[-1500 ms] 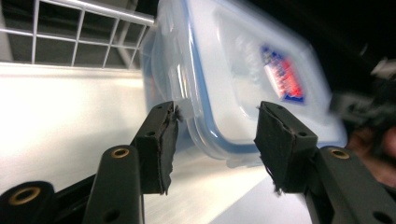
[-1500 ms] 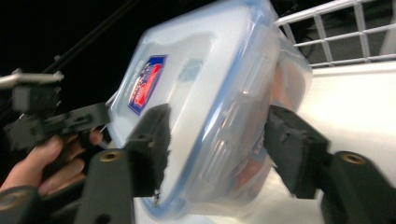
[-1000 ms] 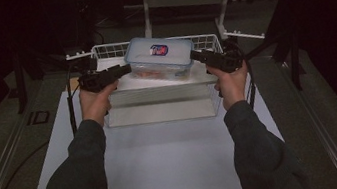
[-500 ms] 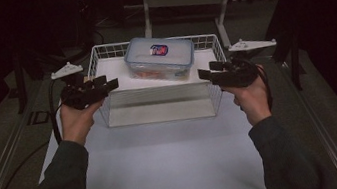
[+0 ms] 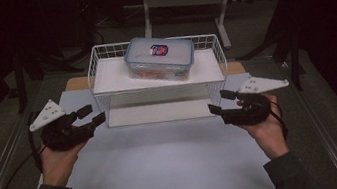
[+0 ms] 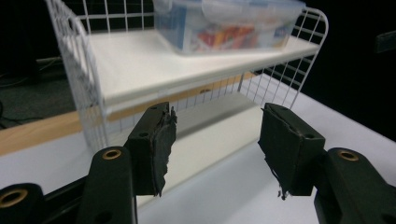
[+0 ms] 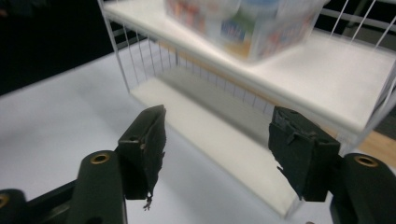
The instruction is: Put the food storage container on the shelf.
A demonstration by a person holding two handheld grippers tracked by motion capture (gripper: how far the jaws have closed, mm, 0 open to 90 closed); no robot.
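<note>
high view / container: clear lidded food container (image 5: pixel 159 58) sits on the top shelf of the white wire rack (image 5: pixel 97 72), toward the shelf's back edge and about midway between its ends, long axis running along the shelf's length, slightly skewed.
high view / rack: stands at the back edge of the white table sheet (image 5: pixel 168 170); lower shelf bare.
high view / left gripper (image 5: pixel 92 115): off the rack's front left corner, low over the sheet, tips pointing at the rack; jaws apart, nothing between them, and they have just been opening.
high view / right gripper (image 5: pixel 218 102): off the rack's front right corner, mirrored; jaws apart and empty, also just been opening.
high view / key relation: container lies up and inward from both grippers, between them; neither hand clearly nearer, each faces one short end.
left gripper view / jaws: wide gap, bare pads, no contact with anything.
left gripper view / container (image 6: pixel 224 25): above and ahead on the top shelf, well apart from the tips; rack corner wires nearer.
right gripper view / jaws: spread, empty.
right gripper view / container (image 7: pixel 247 23): blurred, up ahead on the top shelf; rack's corner post close by the right-hand jaw, touching or not I cannot tell.
judgement: any regrasp would likely need both hands raised and moved inward to the short ends.
</note>
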